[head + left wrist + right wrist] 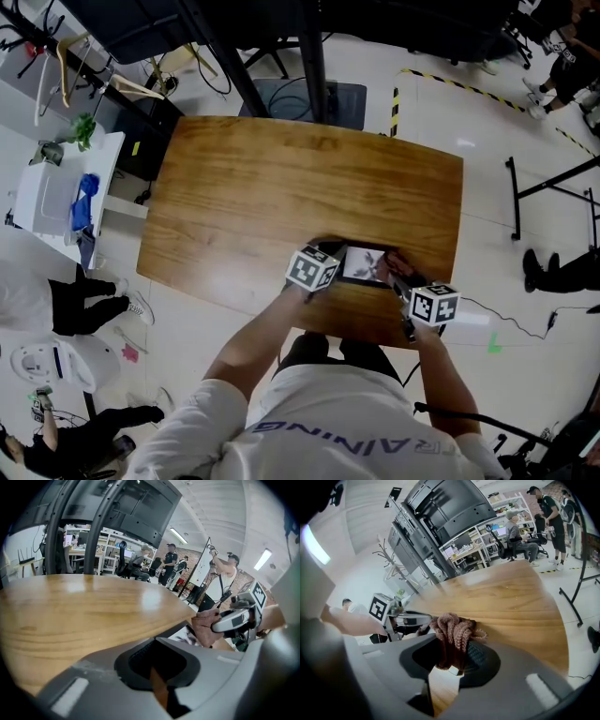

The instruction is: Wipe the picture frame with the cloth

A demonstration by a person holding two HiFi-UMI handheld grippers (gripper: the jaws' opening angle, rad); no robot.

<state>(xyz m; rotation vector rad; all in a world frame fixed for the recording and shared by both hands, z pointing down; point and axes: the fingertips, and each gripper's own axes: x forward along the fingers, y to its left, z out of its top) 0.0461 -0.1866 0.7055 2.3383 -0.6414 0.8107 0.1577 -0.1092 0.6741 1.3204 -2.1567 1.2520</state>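
Left claw (159, 686) low in front, jaws pinched on dark picture frame (180, 632), wooden counter (84, 616) beyond, right claw (218, 625) holding pinkish cloth (202, 629) against frame

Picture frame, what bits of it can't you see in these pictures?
Photo inside the picture frame: too small in head view; the cloth covers its right end.
Left gripper view: the left tongs hide most of the frame.
Right gripper view: cloth and right tongs hide nearly all.
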